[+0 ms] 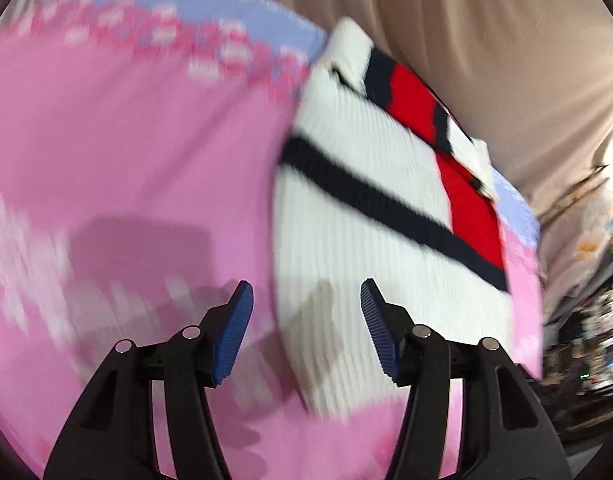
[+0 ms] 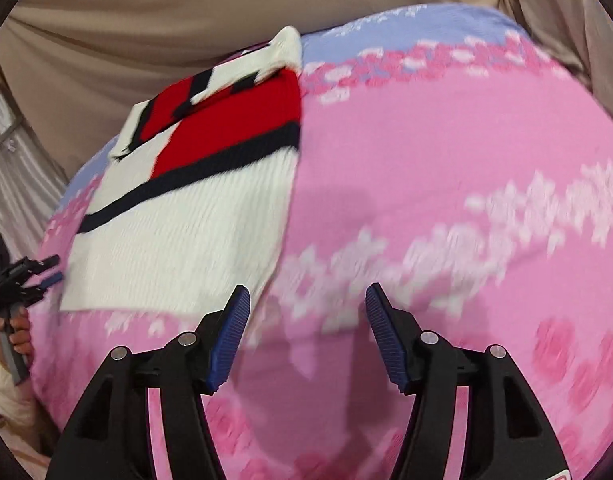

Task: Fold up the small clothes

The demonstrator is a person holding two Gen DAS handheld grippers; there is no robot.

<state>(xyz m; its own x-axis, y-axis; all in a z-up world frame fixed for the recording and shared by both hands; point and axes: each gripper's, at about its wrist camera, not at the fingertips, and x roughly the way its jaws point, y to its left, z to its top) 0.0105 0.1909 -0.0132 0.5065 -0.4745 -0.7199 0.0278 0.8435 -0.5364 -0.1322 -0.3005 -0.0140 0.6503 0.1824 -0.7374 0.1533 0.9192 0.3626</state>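
A small white knit sweater [image 1: 366,208] with a navy stripe and a red block lies folded on a pink patterned blanket [image 1: 126,140]. My left gripper [image 1: 306,300] is open and empty, hovering just above the sweater's near left edge. In the right wrist view the sweater [image 2: 186,220] lies at the left on the blanket [image 2: 426,160]. My right gripper [image 2: 308,300] is open and empty over the blanket, just right of the sweater's near corner. The left gripper [image 2: 46,270] shows at the far left edge, held in a hand.
The blanket has a pale blue band [image 2: 406,28] along its far edge. Beige fabric [image 2: 146,20] hangs behind it. Cluttered items [image 1: 594,340] lie past the blanket's right edge in the left wrist view.
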